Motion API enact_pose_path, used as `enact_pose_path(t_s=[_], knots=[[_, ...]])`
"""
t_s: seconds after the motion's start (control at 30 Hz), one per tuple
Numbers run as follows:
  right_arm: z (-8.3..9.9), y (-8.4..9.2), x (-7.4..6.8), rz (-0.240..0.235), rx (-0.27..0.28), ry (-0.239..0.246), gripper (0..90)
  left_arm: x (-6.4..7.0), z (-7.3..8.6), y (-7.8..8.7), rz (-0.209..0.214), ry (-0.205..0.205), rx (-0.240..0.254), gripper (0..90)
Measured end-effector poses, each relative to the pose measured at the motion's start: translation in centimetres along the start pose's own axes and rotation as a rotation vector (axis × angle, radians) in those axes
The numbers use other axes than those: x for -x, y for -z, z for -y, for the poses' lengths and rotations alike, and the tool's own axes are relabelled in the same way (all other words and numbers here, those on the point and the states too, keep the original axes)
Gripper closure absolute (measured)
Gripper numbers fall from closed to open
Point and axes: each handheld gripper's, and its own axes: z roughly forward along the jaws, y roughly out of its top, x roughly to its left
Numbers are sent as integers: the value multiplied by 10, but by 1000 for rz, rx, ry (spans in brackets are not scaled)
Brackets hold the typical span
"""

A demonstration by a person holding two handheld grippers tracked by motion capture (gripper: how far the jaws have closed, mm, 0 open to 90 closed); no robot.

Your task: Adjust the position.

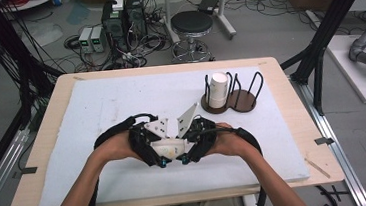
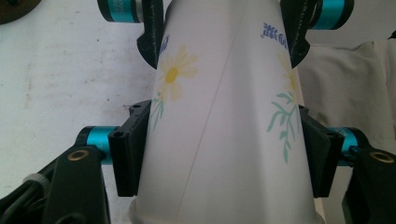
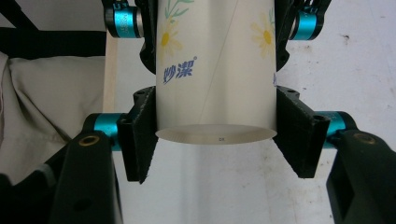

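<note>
From the high view, both forearms come in low and bend inward, the hands meeting just over the white, matte worktop. The left gripper and right gripper point toward each other, and a white paper cup lies level between them, pinched by both. Well beyond the right gripper stands a dark round holder with thin wire loops, and another paper cup sits upright in its left ring.

In the left gripper view, the left gripper has its ribbed black jaws pressed on the smooth, tapering wall of the paper cup; the wide rim lies nearest this gripper. Yellow daisies and green sprigs are printed on the wall, and a straight seam runs along it.

In the right gripper view, the right gripper clamps the narrow base end of the paper cup, its flat round bottom facing the camera. Blue lettering sits beside a daisy. Pale cloth lies off to the left of this gripper.
</note>
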Motion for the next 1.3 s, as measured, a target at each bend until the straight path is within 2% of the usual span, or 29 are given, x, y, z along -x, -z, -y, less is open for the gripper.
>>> enact_pose_path(t_s=[0.23,0.33,0.37,0.4,0.43,0.5,0.6,0.67,0.93,1.0,1.07,1.17,1.3], knots=[[1,-1,1,-9,-5,-2,380,0,0,-2,6,7,0,306],[1,-1,0,-12,-2,-5,380,0,1,-2,20,0,24,277],[1,-1,0,-15,-2,-3,380,-1,2,-1,33,-5,52,231],[1,-1,0,-16,-6,-2,380,-1,2,-1,16,11,88,130],[1,-1,0,-11,-5,1,380,-1,2,0,5,17,95,16],[1,-2,-1,-13,-10,-1,380,-2,4,2,14,20,114,17],[2,-2,-1,-15,-10,-1,380,-1,5,3,6,18,106,17],[2,-3,0,-16,-10,-7,380,-1,5,3,10,23,122,17],[4,-3,0,-17,-10,-8,380,-1,6,4,11,29,130,17],[5,-2,0,-16,-7,-9,380,-2,6,7,8,40,158,17],[7,-1,0,-15,3,-18,380,-1,9,12,9,49,225,17],[10,0,0,-14,13,-23,379,-2,14,17,3,60,294,17],[15,3,0,-5,25,-33,379,-1,22,22,-16,81,353,17]])
